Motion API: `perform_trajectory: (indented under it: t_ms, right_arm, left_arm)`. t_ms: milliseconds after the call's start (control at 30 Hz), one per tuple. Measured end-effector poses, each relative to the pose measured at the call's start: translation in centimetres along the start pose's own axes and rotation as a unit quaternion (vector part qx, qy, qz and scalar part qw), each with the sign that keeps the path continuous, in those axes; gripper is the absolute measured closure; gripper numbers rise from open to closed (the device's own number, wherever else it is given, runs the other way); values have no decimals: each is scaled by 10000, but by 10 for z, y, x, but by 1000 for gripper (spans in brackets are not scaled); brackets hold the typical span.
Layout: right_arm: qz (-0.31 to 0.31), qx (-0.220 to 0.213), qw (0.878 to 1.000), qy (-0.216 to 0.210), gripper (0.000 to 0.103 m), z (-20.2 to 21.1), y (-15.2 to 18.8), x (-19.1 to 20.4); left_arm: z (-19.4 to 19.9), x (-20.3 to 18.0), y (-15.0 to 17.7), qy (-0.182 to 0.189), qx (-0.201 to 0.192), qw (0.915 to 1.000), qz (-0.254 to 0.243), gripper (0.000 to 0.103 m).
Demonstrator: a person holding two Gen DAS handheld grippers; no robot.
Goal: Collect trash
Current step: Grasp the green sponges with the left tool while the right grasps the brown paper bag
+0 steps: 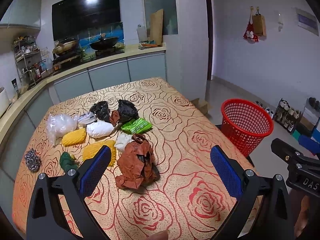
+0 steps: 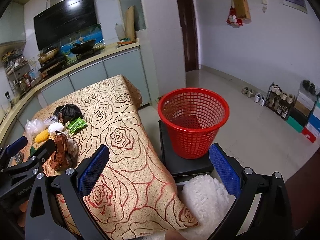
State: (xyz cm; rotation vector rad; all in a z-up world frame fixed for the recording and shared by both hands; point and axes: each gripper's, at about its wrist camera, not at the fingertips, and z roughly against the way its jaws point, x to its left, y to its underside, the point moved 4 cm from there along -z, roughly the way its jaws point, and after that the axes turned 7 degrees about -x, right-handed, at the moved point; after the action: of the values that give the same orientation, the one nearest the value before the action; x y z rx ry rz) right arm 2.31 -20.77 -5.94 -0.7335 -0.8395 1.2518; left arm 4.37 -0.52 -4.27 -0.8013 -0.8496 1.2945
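Trash lies on a rose-patterned tablecloth (image 1: 180,120): a crumpled brown bag (image 1: 138,164), black bags (image 1: 128,109), a green wrapper (image 1: 136,127), white bags (image 1: 100,129), yellow foam nets (image 1: 73,138), a clear bag (image 1: 60,124) and a steel scourer (image 1: 32,160). My left gripper (image 1: 161,162) is open above the table, just in front of the brown bag, holding nothing. An empty red mesh basket (image 2: 193,122) stands on a black stool (image 2: 186,164) beside the table. My right gripper (image 2: 159,162) is open and empty over the table's right edge, near the basket.
A kitchen counter (image 1: 112,60) with stove and pans runs behind the table. A white fluffy cushion (image 2: 204,196) sits below the stool. A shoe rack (image 2: 280,100) and boxes (image 2: 308,126) line the right wall. A doorway (image 2: 188,30) opens beyond the tiled floor.
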Motion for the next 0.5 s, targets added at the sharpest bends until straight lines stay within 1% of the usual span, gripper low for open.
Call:
perform_trajectory:
  t_ms: [100,200,333,500]
  right_arm:
    - [122,107,9997,-191,6,-15,0,12]
    - [266,262,9986,-374,6,-32,3,27]
    - [554,412,9961,-553,6,-54,5,53]
    - [897,586,9909,-813,6,-78,7,84]
  left_arm:
    - [-9,8,5,-156,99,9998,43,7]
    - [-20,25,10,-518,182,9985,87,7]
    - [-29,62,17,-949,305,9945,333,7]
    - [-29,122,34,-1428,534,9858,709,7]
